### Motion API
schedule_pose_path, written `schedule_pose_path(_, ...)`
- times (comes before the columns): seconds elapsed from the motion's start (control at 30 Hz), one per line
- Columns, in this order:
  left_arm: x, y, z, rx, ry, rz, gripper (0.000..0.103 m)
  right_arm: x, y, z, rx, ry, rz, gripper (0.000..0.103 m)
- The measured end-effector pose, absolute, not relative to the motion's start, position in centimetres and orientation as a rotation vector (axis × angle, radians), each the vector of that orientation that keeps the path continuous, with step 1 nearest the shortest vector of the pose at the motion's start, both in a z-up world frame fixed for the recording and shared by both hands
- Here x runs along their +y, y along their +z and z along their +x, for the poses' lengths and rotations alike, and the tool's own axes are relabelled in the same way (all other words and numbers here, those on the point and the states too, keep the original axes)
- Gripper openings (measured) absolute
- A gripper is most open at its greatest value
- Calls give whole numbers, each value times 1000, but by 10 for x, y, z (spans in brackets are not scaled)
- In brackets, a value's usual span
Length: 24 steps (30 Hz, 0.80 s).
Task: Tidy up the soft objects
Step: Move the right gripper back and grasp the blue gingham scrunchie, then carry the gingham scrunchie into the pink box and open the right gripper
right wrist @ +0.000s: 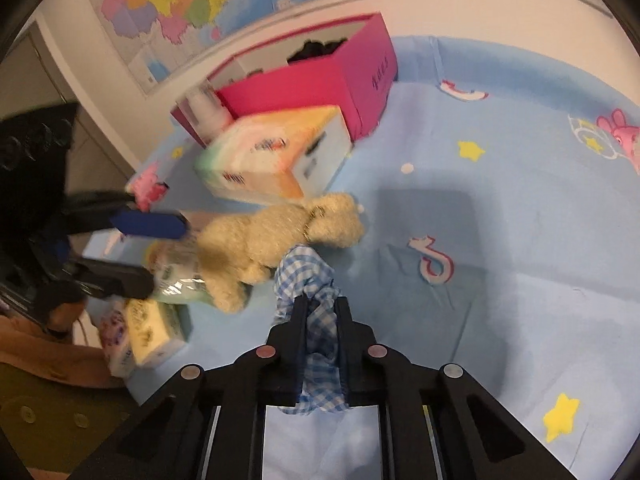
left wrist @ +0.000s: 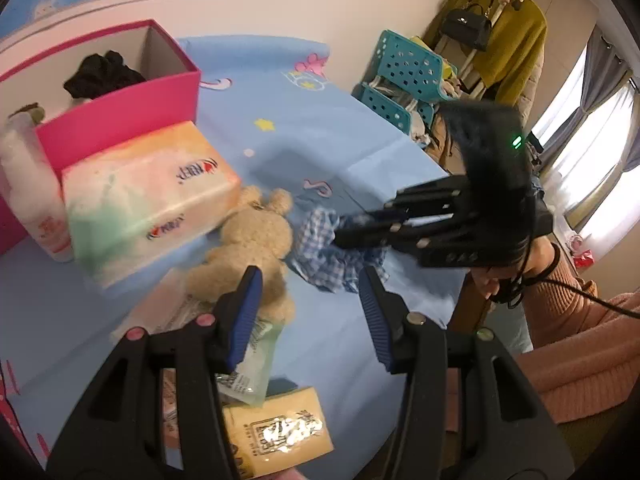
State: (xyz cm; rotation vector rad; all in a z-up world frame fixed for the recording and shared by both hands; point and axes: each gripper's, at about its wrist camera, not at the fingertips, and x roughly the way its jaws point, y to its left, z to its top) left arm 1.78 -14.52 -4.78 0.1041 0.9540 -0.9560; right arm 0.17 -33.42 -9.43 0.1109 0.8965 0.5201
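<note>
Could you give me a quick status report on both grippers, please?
Right gripper shut on blue checked cloth. Left gripper open, empty, over teddy bear. Pink box beyond; tissue pack in between.

Blue-and-white checked cloth (right wrist: 320,332): lower part hidden between the right gripper's black fingers (right wrist: 298,344). Beige plush bear (left wrist: 256,248): hind end covered by the left gripper's blue-padded finger (left wrist: 244,316). Black fabric (left wrist: 102,76) in the pink cardboard box (left wrist: 120,120): shape indistinct. Pastel tissue pack (right wrist: 272,160): print blurred.

Home bedroom: cartoon bedsheet (right wrist: 500,220), coat rack (left wrist: 508,28)
</note>
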Motion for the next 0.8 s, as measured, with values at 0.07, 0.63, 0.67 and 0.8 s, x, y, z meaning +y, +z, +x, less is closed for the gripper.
schedule_pose_path(0.07,-147,-48,18,961,-977,93,51,-337,-82,-4,858,532,124,11)
schedule_pose_path(0.63,-142,0,70,848,-910,31,52,-299,24,30,590,686,57,10)
schedule_pose_path(0.67,-140,6,75,834,-899,27,51,-297,29,38,580,692,52,10)
schedule_pose_path(0.8,-134,26,101,789,-829,24,47,-290,45,73,553,702,64,10)
